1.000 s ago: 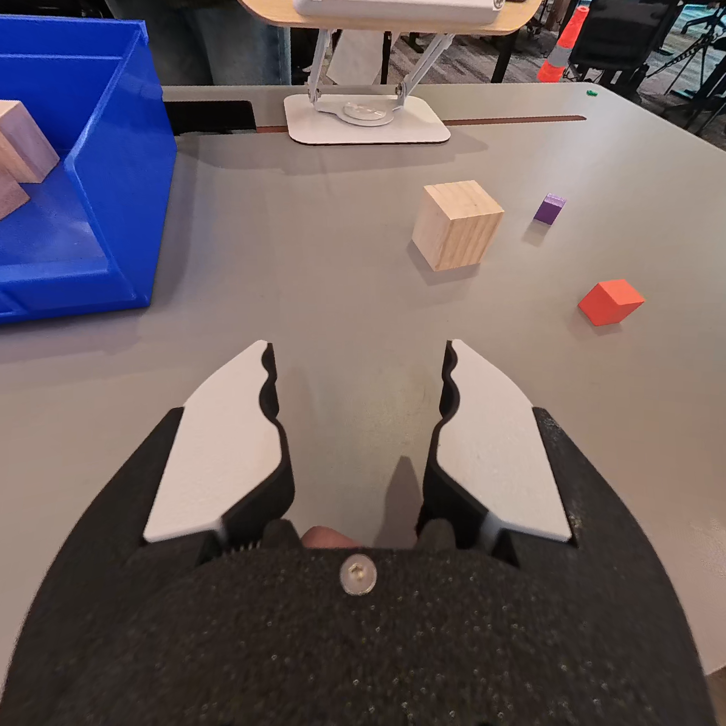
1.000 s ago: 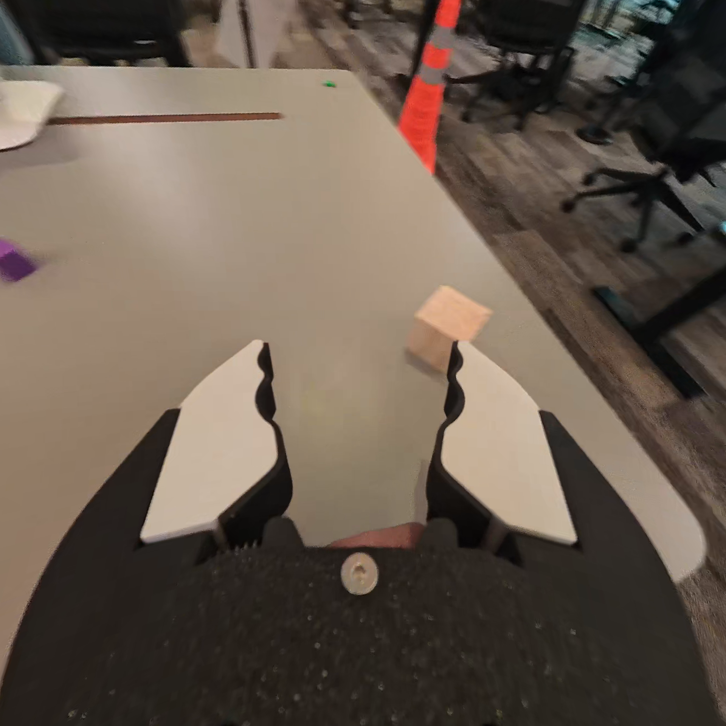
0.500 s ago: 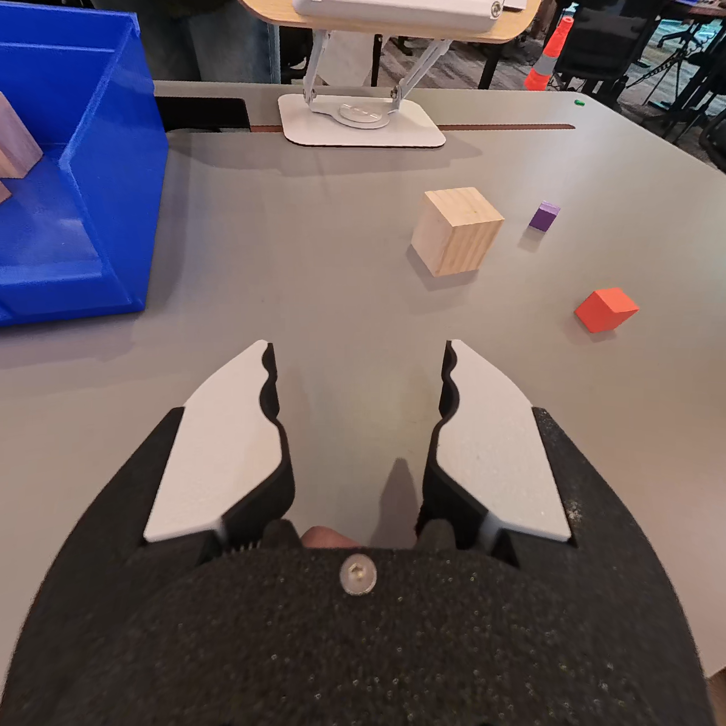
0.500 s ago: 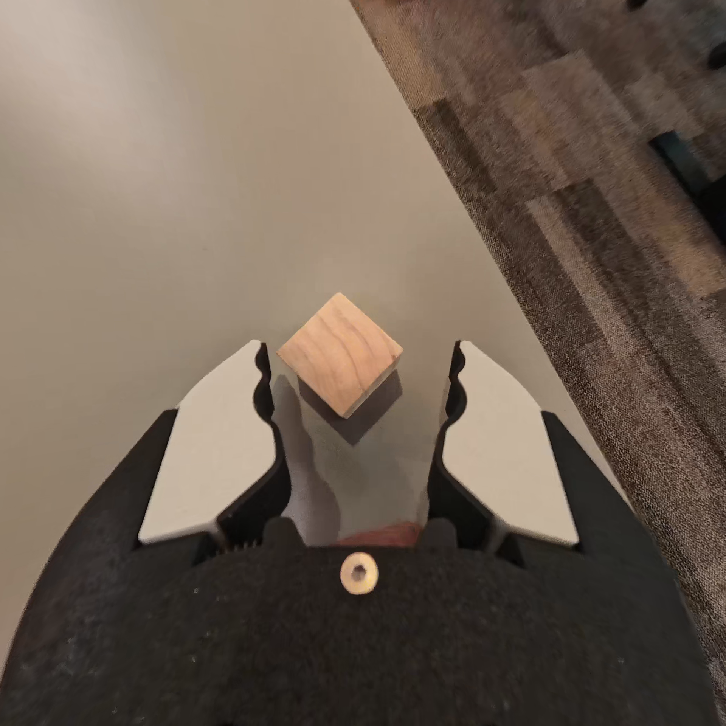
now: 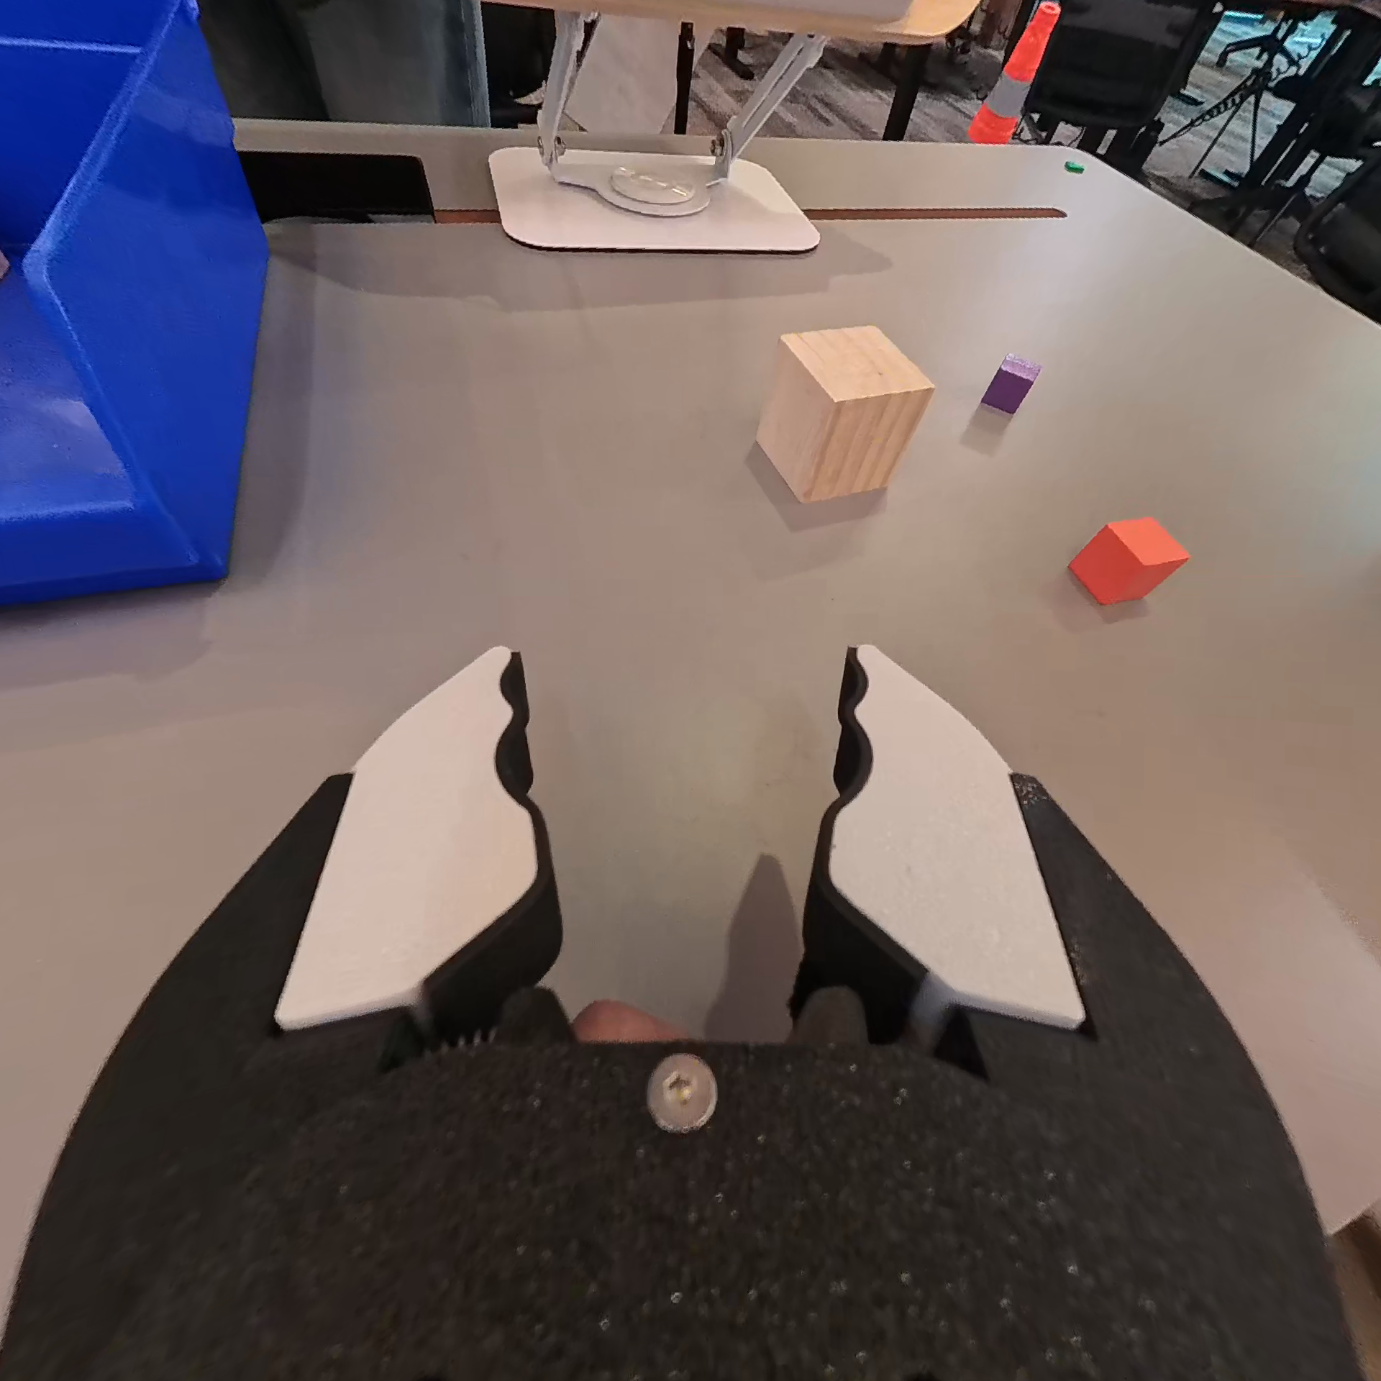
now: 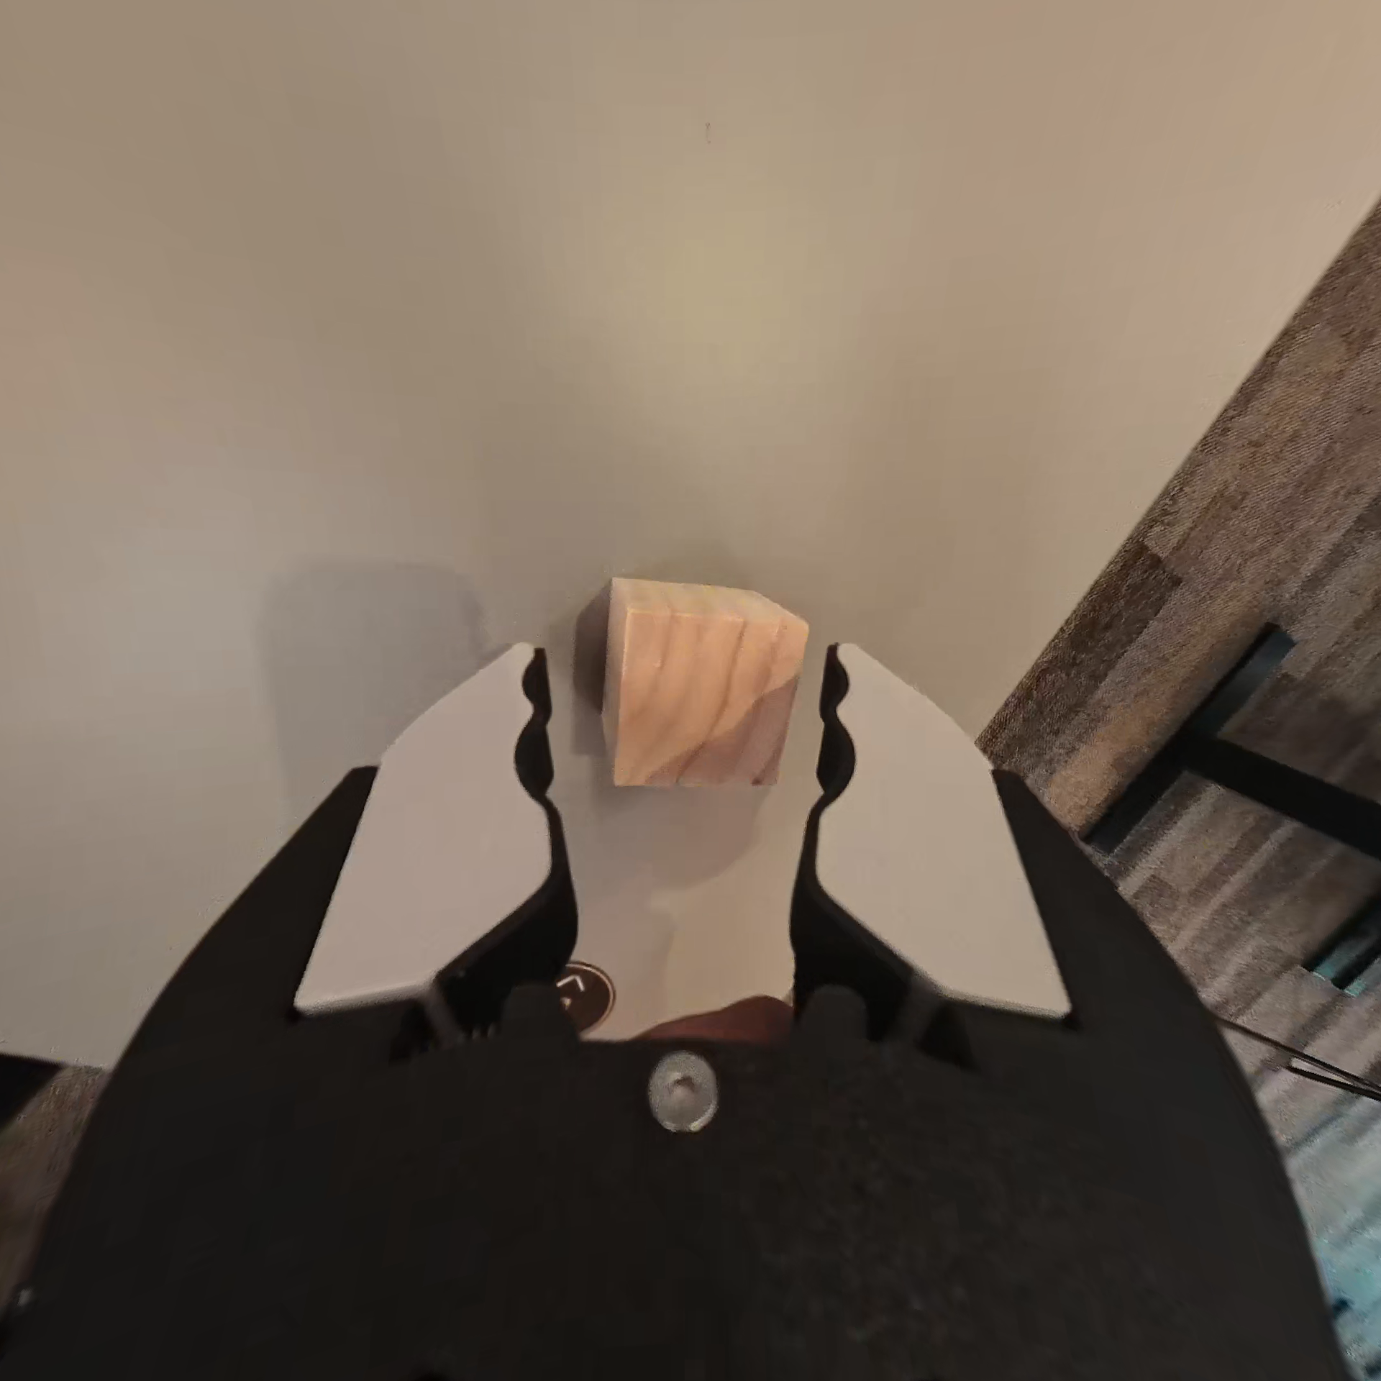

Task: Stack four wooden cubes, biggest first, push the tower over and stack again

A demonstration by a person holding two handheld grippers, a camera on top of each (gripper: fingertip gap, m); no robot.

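Wood grain is seen on a small wooden cube (image 6: 699,691) that lies on the grey table (image 6: 523,299), directly between the fingertips of the right gripper (image 6: 684,657). The jaws of this gripper are spread wide, and a gap is left on each side of the cube, so nothing is gripped and no finger is touching it. The table edge and a patterned floor (image 6: 1233,560) are visible to the right of it. In the left wrist view, the left gripper (image 5: 681,657) is also held wide open over bare table surface, with nothing between its fingers. Ahead of it and a little to the right, a large pale wooden cube (image 5: 844,411) stands on the table. A small purple cube (image 5: 1010,383) is placed near it, further to the right, and an orange cube (image 5: 1127,559) lies well apart, nearer to the table edge. None of these cubes is touching another. A blue bin (image 5: 134,314) is set at the left side, and a white stand base (image 5: 657,202) rests at the far side of the table. An orange cone (image 5: 1010,75) is seen on the floor behind.
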